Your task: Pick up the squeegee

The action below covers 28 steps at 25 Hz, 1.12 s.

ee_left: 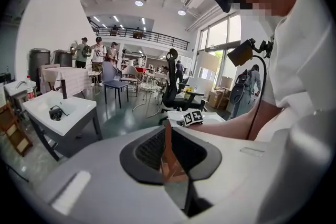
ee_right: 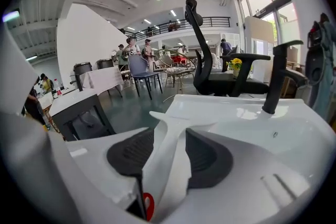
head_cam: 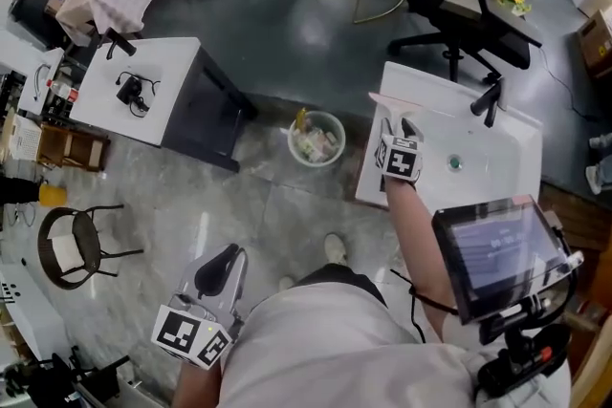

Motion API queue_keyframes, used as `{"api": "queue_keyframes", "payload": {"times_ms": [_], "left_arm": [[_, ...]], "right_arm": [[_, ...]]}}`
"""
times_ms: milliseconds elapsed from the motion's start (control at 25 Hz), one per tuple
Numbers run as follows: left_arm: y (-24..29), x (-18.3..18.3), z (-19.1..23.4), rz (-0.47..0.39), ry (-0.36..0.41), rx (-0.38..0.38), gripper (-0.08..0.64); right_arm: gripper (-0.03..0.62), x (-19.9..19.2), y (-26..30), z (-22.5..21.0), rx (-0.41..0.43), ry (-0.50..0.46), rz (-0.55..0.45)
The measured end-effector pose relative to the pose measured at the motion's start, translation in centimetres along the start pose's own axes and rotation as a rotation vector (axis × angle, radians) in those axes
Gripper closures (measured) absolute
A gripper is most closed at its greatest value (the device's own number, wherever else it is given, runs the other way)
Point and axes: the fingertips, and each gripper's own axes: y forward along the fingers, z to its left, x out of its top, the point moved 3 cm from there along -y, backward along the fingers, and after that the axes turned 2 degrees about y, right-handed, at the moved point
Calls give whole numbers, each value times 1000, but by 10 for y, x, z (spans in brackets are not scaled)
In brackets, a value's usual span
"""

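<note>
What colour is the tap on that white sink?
Black. The tap shows best in the right gripper view, standing dark against the white basin.

The squeegee (head_cam: 393, 106) is white, with a slim curved handle that flares into a flat crossbar head carrying the blade. It lies on the left edge of the white sink (head_cam: 430, 81). Its head points away from me and its handle runs back towards me between the spread jaws of my right claw (head_cam: 400, 125), which aren't pinching it.
</note>
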Motion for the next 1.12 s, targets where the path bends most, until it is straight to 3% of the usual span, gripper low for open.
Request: {"api": "queue_keyframes", "payload": {"times_ms": [200,560,1120], "left_arm": [[-1,-3,7,-1,-15,17,514],[-7,-6,18,-8,-28,10,514],[-44,-26,33,-49,-32,-86,515]], "right_arm": [[417,-4,13,-2,-24,9,12],[486,-6,11,-14,-79,24,23],[491,-22,-60,9,-73,-45,5]]}}
